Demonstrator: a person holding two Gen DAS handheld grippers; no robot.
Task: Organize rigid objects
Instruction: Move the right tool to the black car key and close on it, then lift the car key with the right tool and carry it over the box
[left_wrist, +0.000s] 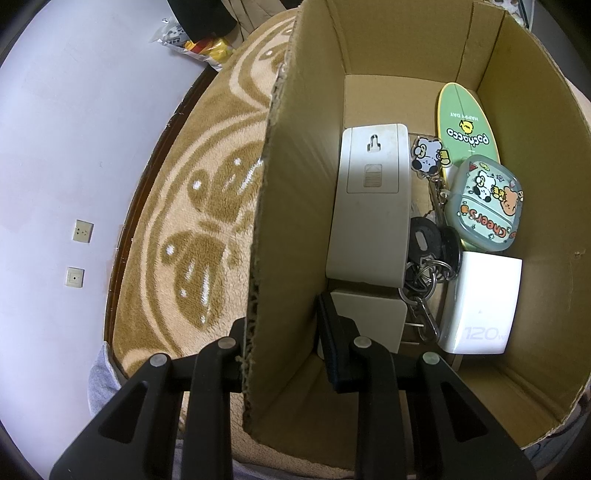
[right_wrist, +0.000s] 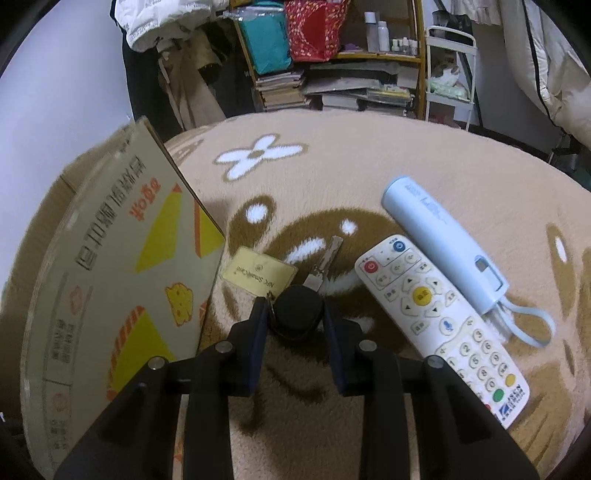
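charger (left_wrist: 482, 306) marked "120w", card (right_wrist: 258, 275) "NFC SmartCard"

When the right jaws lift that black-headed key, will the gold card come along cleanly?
Probably it dangles: the gold card seems linked by a small ring to the key. The key itself looks rigid; its rounded head might pivot between the jaws.

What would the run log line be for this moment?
left gripper: straddling box wall | right gripper: around black key fob | remote: on blanket
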